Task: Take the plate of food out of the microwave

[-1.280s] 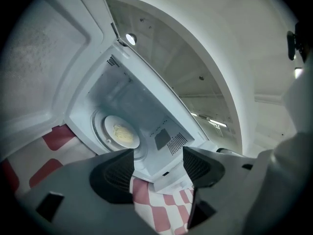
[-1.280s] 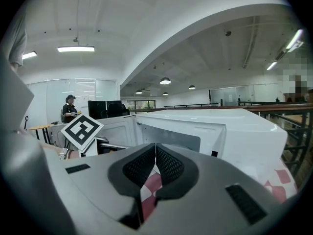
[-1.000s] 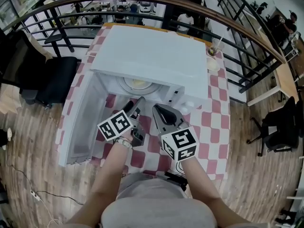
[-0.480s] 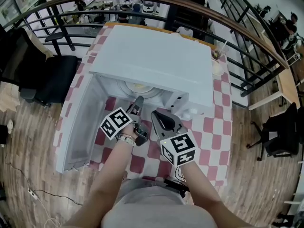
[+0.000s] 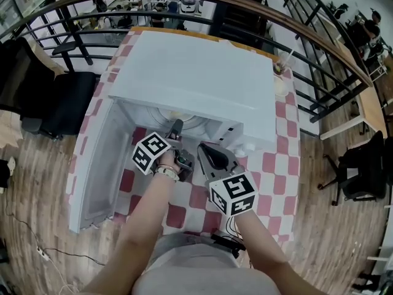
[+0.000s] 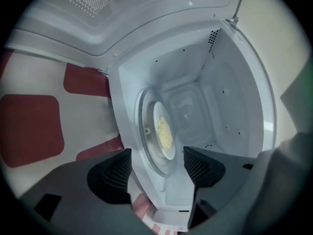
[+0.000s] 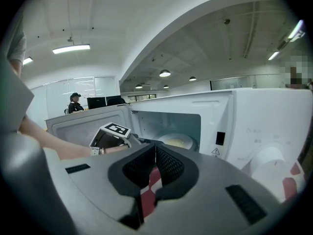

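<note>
The white microwave (image 5: 196,78) stands on the checkered table (image 5: 276,158) with its door (image 5: 98,165) swung open to the left. Inside, a white plate (image 6: 164,131) with yellow food lies on the glass turntable (image 6: 146,148); its edge also shows from above (image 5: 178,114). My left gripper (image 5: 176,126) points into the opening, open, its jaws (image 6: 156,170) short of the turntable's rim and holding nothing. My right gripper (image 5: 202,147) hangs shut and empty just in front of the microwave; the right gripper view (image 7: 155,163) shows the plate (image 7: 176,141) beyond it.
The microwave's control knobs (image 5: 244,142) are on its front right. A cup with a straw (image 5: 279,66) stands at the table's back right corner. A black chair (image 5: 55,103) sits left of the table, a railing (image 5: 307,48) behind it. A cable (image 5: 230,225) lies at the near edge.
My left gripper has moved forward toward the microwave's opening, its jaws now at the cavity's mouth. The right gripper has hardly shifted.
</note>
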Motion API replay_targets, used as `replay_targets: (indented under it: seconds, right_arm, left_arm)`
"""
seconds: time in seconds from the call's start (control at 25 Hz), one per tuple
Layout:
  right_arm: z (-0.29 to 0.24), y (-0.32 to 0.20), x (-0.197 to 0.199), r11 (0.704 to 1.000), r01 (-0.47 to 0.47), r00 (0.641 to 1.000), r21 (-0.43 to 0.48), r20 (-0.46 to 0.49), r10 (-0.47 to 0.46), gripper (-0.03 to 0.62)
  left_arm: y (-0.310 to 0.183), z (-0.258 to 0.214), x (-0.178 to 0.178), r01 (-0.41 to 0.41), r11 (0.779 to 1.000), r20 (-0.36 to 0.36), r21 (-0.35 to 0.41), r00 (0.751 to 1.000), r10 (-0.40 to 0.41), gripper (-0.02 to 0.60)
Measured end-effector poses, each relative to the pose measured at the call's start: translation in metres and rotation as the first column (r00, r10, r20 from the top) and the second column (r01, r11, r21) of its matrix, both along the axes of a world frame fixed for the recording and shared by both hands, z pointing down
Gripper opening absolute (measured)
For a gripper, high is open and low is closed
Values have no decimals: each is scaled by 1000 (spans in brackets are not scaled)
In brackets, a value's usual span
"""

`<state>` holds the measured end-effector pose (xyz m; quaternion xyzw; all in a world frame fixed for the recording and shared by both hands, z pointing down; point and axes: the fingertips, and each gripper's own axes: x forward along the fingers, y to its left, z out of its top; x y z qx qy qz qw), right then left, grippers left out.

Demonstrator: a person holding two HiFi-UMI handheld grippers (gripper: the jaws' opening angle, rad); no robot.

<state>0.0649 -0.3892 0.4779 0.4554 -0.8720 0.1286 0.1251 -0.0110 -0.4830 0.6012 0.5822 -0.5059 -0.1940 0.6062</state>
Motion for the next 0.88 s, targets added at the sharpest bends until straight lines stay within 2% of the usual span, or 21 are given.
replay_targets:
  seconds: [0.24, 0.4, 0.72, 0.88]
  right_arm:
    - [5, -2, -2, 1000, 5, 1000, -8, 6, -5, 27]
    - [6, -4, -1, 1000, 3, 1000, -12, 11, -3, 28]
    - [5, -8, 10, 999, -35, 999, -2, 40, 36, 26]
    - [7, -8, 11, 999, -38, 999, 2, 24, 38, 27]
  left_arm:
    - [-8, 15, -5, 60, 994, -1, -86, 998, -60, 318]
    - [-9, 19, -5, 90, 983, 19, -162, 996, -88, 318]
    - [-11, 27, -3, 85, 956, 66, -280, 995, -69, 318]
    - [-10, 35, -4, 98, 940, 63, -328, 995, -82, 327]
